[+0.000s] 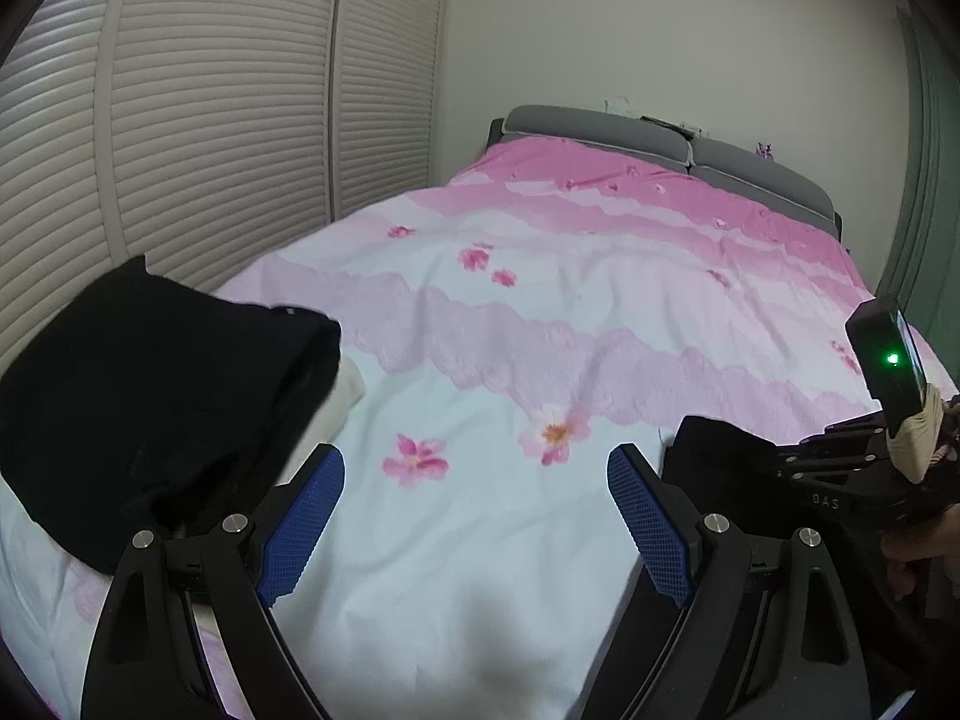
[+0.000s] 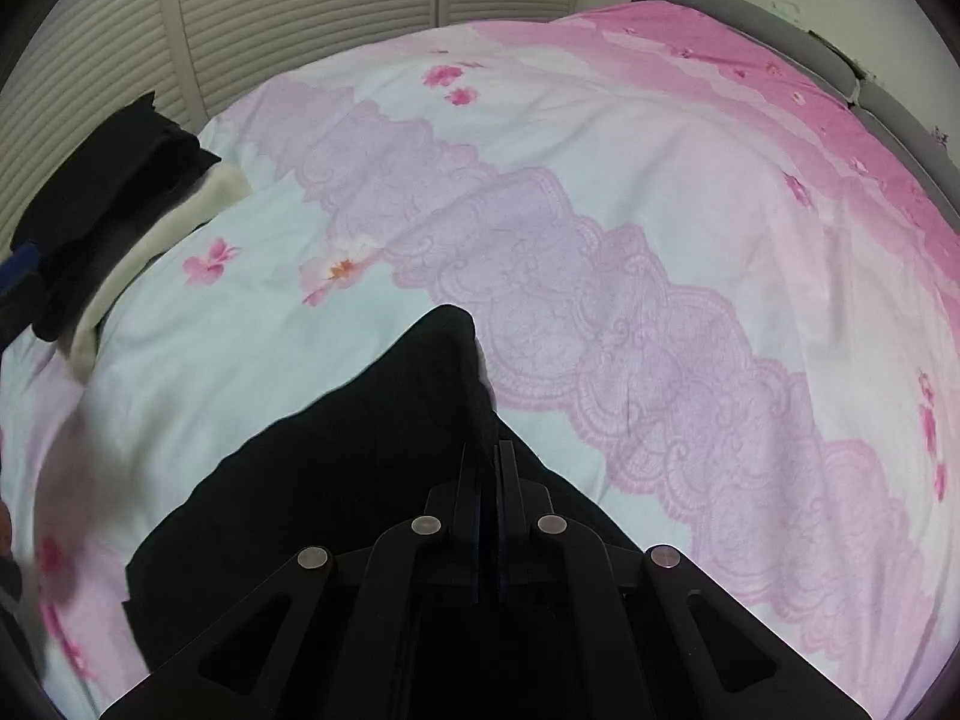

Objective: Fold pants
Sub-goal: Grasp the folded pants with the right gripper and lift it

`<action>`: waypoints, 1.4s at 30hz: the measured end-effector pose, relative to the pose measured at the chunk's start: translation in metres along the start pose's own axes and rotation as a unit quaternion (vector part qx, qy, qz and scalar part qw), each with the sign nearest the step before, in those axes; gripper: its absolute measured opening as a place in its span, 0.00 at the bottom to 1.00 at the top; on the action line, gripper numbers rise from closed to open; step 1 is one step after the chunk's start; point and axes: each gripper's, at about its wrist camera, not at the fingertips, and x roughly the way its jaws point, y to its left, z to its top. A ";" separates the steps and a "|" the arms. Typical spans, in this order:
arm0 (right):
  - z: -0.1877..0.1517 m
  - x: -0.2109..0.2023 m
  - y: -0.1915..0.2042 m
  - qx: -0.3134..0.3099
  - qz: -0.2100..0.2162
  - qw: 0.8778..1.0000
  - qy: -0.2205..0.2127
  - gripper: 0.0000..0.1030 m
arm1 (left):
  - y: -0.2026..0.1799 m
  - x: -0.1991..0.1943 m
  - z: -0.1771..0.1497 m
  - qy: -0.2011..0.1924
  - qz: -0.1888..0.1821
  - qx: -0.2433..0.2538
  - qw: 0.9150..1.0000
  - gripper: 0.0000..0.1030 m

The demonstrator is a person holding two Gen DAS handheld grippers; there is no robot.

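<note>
Nearest in the right wrist view, the right gripper point(image 2: 489, 462) has its jaws pressed together on a fold of the black pants point(image 2: 360, 450), which drape down and to the left from the pinch and rise to a peak just ahead of the fingertips. In the left wrist view the same pants point(image 1: 714, 450) show as a dark bundle at the right, beside the right gripper's body.

The left gripper point(image 1: 474, 468) stands wide open, its blue pads point(image 1: 300, 528) apart over bare bedspread point(image 1: 480, 540), with nothing between them.

To the left, near the bed's edge, lies a pile of dark folded clothes point(image 1: 150, 396) on top of a cream-coloured piece point(image 2: 150, 252); the pile lies well apart from the pants.

Beyond both grippers the pink-and-white flowered bedspread runs wide and flat, with only soft wrinkles, up to the grey headboard point(image 1: 660, 144). Slatted closet doors point(image 1: 210, 90) run close along the bed's left side, and a plain wall point(image 1: 660, 30) stands behind the headboard.
</note>
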 end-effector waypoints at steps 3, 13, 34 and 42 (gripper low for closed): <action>-0.007 -0.011 -0.001 0.007 -0.028 0.999 -0.022 0.15 | -0.006 -0.002 -0.006 0.004 0.000 0.011 1.000 0.87; -0.077 -0.143 -0.056 0.007 -0.101 0.992 -0.080 0.45 | -0.061 -0.050 -0.006 -0.019 -0.043 0.036 0.998 0.87; -0.260 -0.152 -0.209 0.007 0.012 1.000 -0.005 0.45 | -0.288 -0.073 -0.067 -0.003 -0.153 0.163 0.975 0.88; -0.272 -0.143 -0.208 0.006 0.107 0.994 0.004 0.06 | -0.301 -0.072 -0.074 -0.005 -0.142 0.185 0.972 0.88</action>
